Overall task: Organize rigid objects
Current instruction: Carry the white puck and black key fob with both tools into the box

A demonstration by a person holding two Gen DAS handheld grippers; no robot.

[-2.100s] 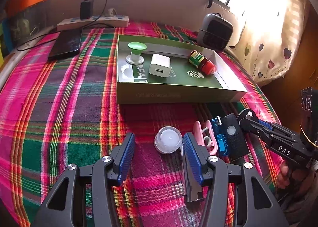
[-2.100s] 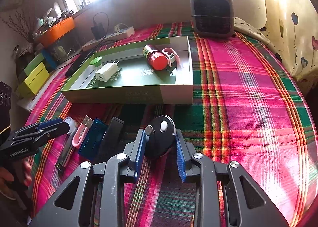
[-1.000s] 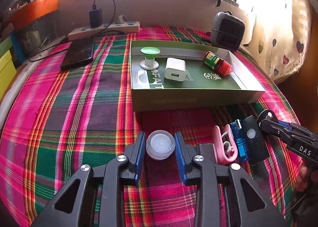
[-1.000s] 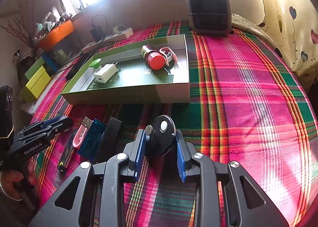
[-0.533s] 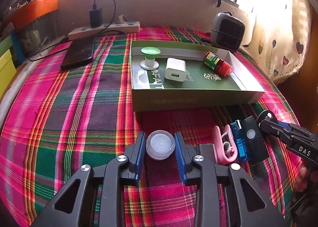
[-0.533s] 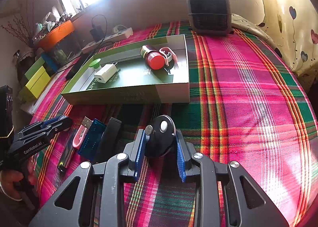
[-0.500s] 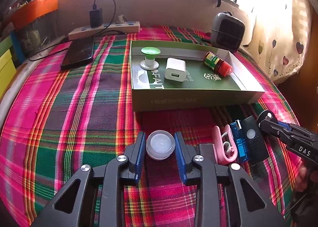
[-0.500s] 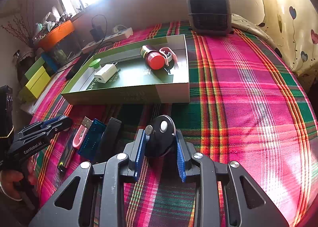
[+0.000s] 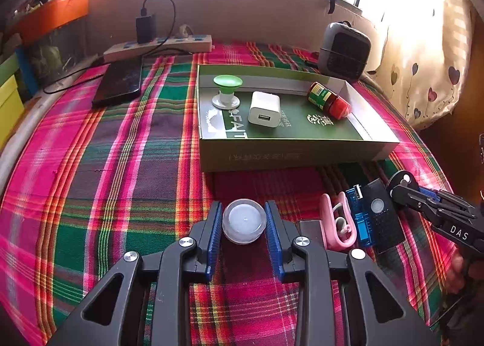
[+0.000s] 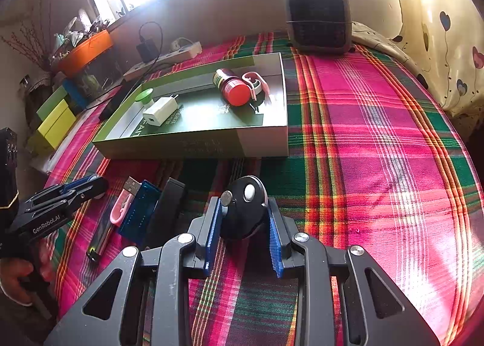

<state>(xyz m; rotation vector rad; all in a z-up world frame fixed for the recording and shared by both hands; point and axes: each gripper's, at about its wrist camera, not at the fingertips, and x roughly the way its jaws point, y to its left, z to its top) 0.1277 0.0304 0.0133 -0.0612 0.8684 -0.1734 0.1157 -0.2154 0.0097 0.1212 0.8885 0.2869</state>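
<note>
My left gripper is shut on a round translucent white cap just above the plaid cloth. My right gripper is shut on a black oval key fob; it also shows at the right of the left wrist view. A green box ahead holds a green suction knob, a white charger and a red-capped bottle. A pink clip lies beside the bottle. On the cloth lie a pink clip, a blue USB stick and a black remote.
A black phone and a power strip lie at the far left. A small heater stands behind the box. An orange tray and yellow-green boxes sit at the left edge. The left gripper shows in the right wrist view.
My left gripper has closed on the white cap and lifted back a little over the last two seconds. My right gripper has held the key fob throughout and stayed still.
</note>
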